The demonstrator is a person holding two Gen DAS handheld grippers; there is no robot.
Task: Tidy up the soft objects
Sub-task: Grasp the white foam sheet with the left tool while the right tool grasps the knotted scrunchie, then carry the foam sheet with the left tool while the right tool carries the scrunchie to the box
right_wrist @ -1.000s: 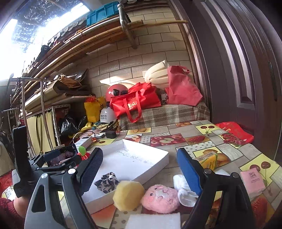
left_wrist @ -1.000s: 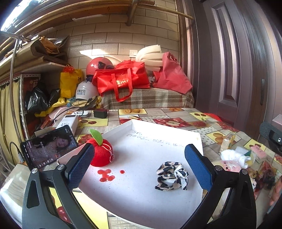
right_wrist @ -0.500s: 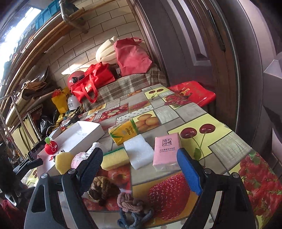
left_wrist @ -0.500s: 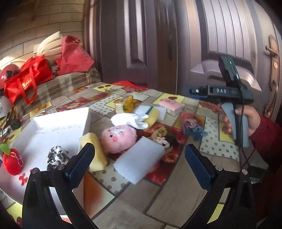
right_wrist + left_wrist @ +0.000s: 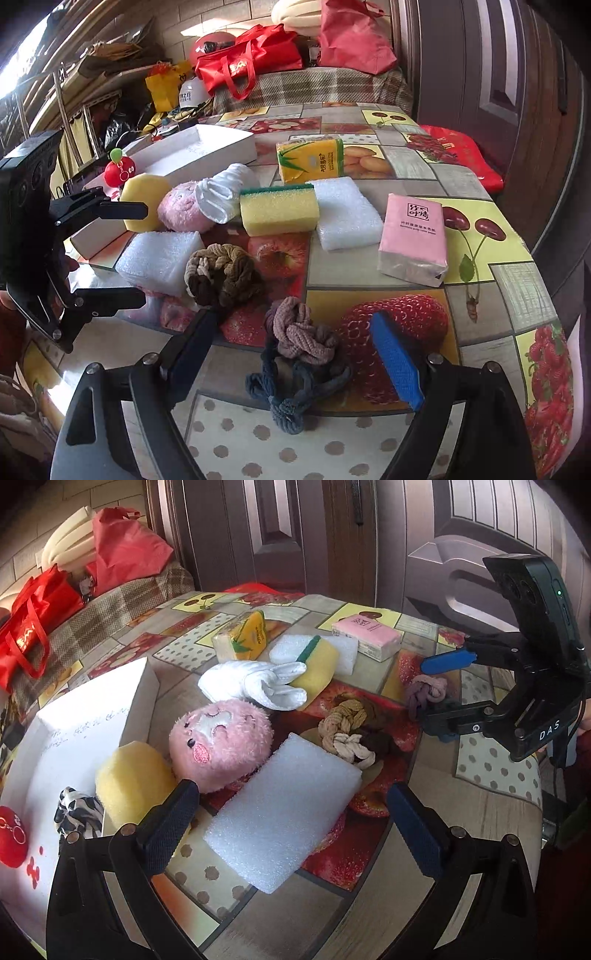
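My left gripper stands open low over a white foam block, which lies between its fingers untouched. Behind the block sit a pink plush, a yellow sponge ball and rolled white socks. The white box at the left holds a red apple plush and a leopard scrunchie. My right gripper is open around a knot of purple and blue scrunchies, its pads clear of them. Brown scrunchies lie just beyond.
A yellow-green sponge, a second foam pad, a pink tissue pack and a yellow tissue pack lie further back on the fruit-print tablecloth. Red bags are piled behind, with a dark door close by.
Both views swung away from the white box and back wall toward the pile of soft things and dropped closer to the table. Both grippers stayed open.
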